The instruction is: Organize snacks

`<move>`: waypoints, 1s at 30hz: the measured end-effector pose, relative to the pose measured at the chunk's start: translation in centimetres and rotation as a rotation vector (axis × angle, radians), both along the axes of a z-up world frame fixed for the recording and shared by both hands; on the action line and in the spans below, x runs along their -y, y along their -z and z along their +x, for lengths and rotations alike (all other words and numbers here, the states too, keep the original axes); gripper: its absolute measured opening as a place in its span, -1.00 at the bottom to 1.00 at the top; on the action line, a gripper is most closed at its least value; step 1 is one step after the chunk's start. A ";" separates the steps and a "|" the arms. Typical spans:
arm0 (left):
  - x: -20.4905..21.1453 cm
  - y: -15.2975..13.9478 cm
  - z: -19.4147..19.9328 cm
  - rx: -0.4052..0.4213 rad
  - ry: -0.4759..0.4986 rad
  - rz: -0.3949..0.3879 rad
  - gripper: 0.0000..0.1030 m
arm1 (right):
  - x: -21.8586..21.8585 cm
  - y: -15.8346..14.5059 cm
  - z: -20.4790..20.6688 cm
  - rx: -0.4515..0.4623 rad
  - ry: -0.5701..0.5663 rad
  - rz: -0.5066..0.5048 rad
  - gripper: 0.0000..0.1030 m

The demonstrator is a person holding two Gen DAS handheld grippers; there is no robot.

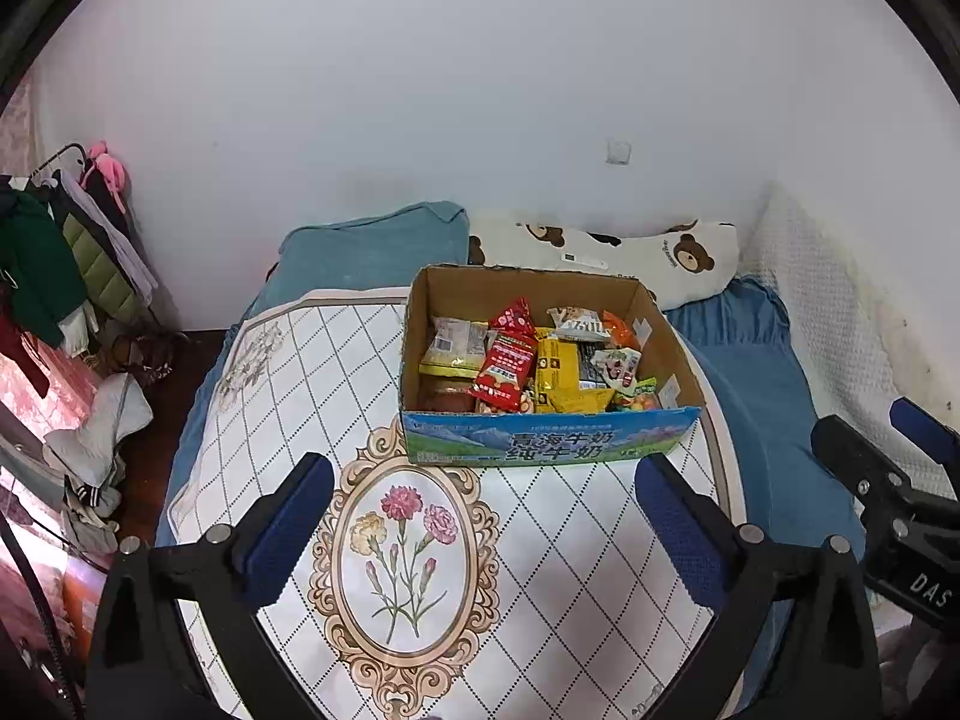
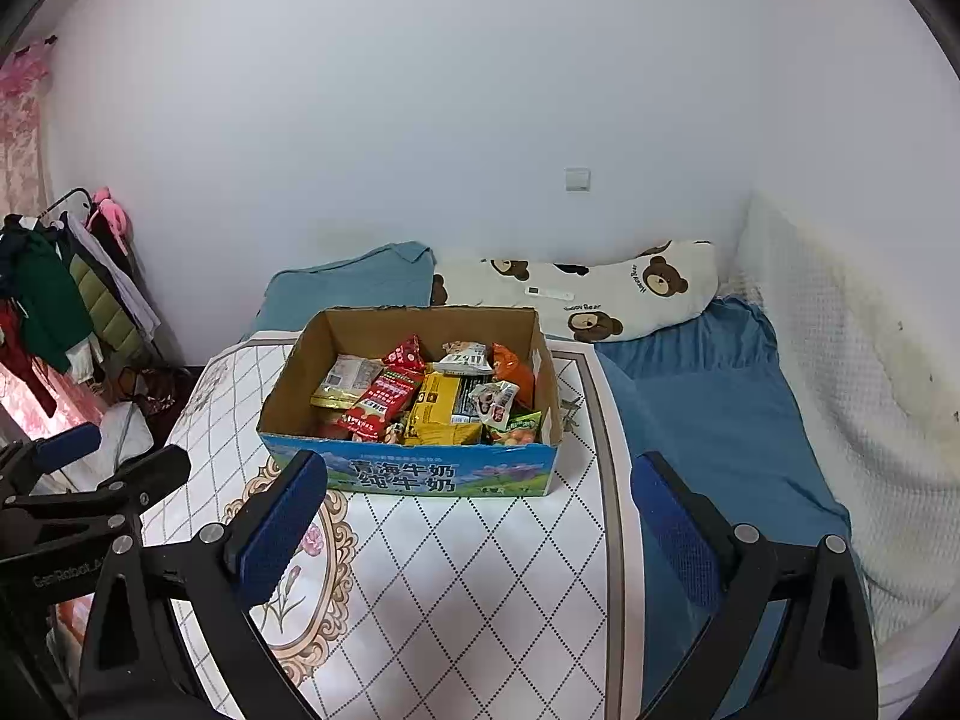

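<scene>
The milk carton box (image 1: 543, 447) of snack packets (image 1: 507, 360) was set at the far end of the floral-topped table (image 1: 414, 540), over the bed (image 2: 708, 396). Both the left gripper (image 1: 486, 525) and right gripper (image 2: 480, 525) were held short of it, jaws wide and empty, presumably for an approach. Lower packets were hidden by upper ones; labels could not be read.

Even, cool, diffuse room light with a brighter pinkish glow at far left by the curtain (image 2: 21, 120), soft faint shadows under the cardboard box (image 1: 549, 441), strong fisheye bending and dark vignetted corners, focus acceptably sharp throughout.
</scene>
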State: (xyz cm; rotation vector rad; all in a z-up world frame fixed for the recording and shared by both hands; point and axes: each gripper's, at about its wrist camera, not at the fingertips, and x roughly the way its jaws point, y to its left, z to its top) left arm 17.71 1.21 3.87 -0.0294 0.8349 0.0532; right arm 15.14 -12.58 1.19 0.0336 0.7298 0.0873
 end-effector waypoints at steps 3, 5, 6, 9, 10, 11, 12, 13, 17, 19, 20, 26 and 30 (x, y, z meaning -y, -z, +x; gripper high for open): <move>0.2 0.2 0.3 -0.003 0.000 0.004 1.00 | -0.1 0.1 0.5 0.002 -0.006 -0.001 1.00; 0.3 0.6 0.8 -0.014 -0.002 0.002 1.00 | -0.1 0.3 0.8 0.005 -0.006 0.005 1.00; 0.3 0.7 1.0 -0.017 -0.002 0.000 1.00 | -0.1 0.5 1.2 0.007 -0.005 0.004 1.00; 0.5 1.1 1.8 -0.015 -0.009 0.009 1.00 | -0.1 1.0 2.2 0.013 0.001 -0.001 1.00; 0.6 1.3 2.1 -0.014 -0.012 0.014 1.00 | 0.0 1.2 2.6 0.015 0.005 -0.004 1.00; 0.7 1.4 2.5 -0.014 -0.014 0.016 1.00 | 0.0 1.4 3.1 0.015 0.008 -0.005 1.00; 0.8 1.6 2.8 -0.012 -0.019 0.019 1.00 | 0.0 1.6 3.5 0.016 0.010 -0.006 1.00; 0.8 1.7 3.2 -0.010 -0.023 0.022 1.00 | 0.1 1.9 4.1 0.019 0.017 -0.010 1.00; 1.1 2.5 4.8 -0.015 -0.028 0.037 1.00 | 0.2 3.0 6.0 0.013 0.031 -0.014 1.00; 1.1 2.9 5.8 -0.019 -0.035 0.044 1.00 | 0.4 3.6 7.1 0.007 0.042 -0.017 1.00; 1.1 3.1 6.1 -0.023 -0.039 0.046 1.00 | 0.4 3.9 7.5 0.007 0.047 -0.021 1.00; 1.2 3.7 8.3 -0.028 -0.049 0.046 1.00 | 0.4 5.2 9.9 -0.011 0.050 -0.030 1.00; 1.2 3.9 9.3 -0.030 -0.050 0.053 1.00 | 0.0 5.9 10.9 -0.016 0.045 -0.041 1.00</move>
